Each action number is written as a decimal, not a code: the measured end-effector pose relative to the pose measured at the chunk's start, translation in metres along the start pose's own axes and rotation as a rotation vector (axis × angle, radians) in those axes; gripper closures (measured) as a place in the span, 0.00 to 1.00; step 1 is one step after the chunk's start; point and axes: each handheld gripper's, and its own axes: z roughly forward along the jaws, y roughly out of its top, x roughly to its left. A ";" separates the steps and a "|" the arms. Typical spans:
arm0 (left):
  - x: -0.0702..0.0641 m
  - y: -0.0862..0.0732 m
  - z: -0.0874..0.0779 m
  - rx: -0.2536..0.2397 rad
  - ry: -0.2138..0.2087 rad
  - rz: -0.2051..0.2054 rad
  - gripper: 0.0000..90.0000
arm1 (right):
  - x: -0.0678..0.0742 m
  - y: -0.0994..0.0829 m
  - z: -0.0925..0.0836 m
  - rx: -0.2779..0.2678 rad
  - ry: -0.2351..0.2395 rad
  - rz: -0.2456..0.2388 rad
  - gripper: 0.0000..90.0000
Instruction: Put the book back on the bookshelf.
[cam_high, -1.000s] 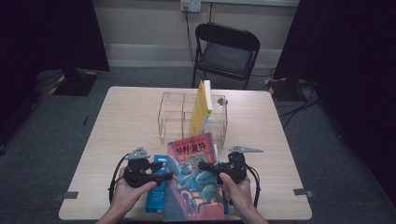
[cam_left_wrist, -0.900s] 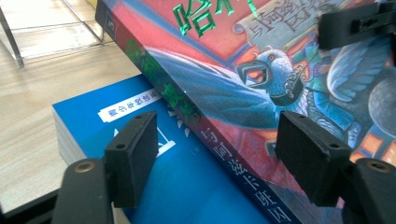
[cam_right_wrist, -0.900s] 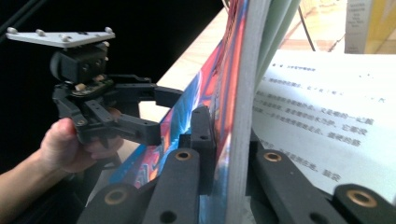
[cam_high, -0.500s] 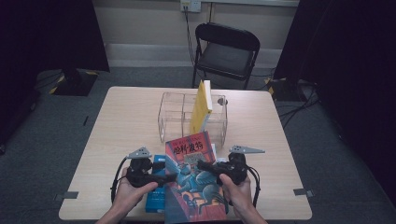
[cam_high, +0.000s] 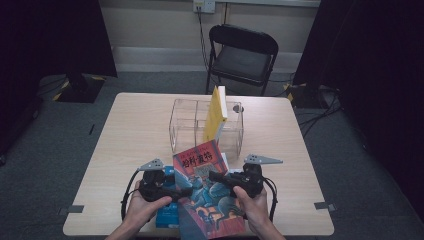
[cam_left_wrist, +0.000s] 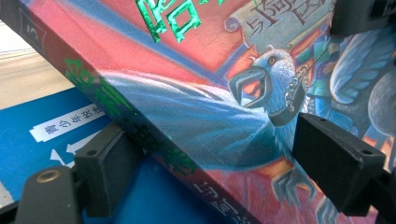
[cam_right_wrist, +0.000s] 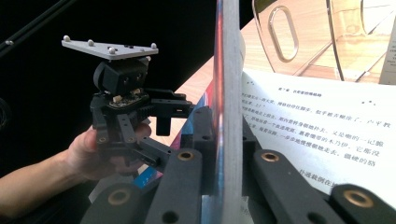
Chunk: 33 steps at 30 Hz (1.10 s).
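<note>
A red book (cam_high: 207, 195) with a blue bird on its cover lies at the table's near edge, partly on a blue book (cam_high: 167, 216). My right gripper (cam_high: 215, 176) is shut on the raised front cover (cam_right_wrist: 226, 93), and a printed page (cam_right_wrist: 317, 130) is bared beside it. My left gripper (cam_left_wrist: 222, 163) straddles the book's spine (cam_left_wrist: 140, 135). Its jaws have just been opening and stand apart, with the spine and cover (cam_left_wrist: 187, 93) between them. The left gripper (cam_right_wrist: 140, 126), in a hand, faces the right gripper's camera.
A clear plastic organizer (cam_high: 187, 125) stands mid-table with a yellow book (cam_high: 216, 112) upright in it. A black chair (cam_high: 242, 55) is beyond the far edge. Bare tabletop (cam_high: 130, 135) lies to the left and right of the organizer.
The left gripper's jaws have spread wider around the red book's left edge. Both hands and the book have hardly shifted.
</note>
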 end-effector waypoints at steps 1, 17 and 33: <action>0.001 0.000 0.000 -0.005 -0.012 -0.011 0.19 | 0.000 0.000 0.000 -0.001 0.002 0.000 0.95; 0.008 0.005 0.000 0.002 -0.182 -0.113 0.50 | 0.000 0.002 -0.001 0.001 0.013 -0.026 0.95; 0.002 0.008 0.002 0.007 -0.211 -0.107 0.56 | 0.001 0.003 -0.001 0.003 0.025 -0.048 0.95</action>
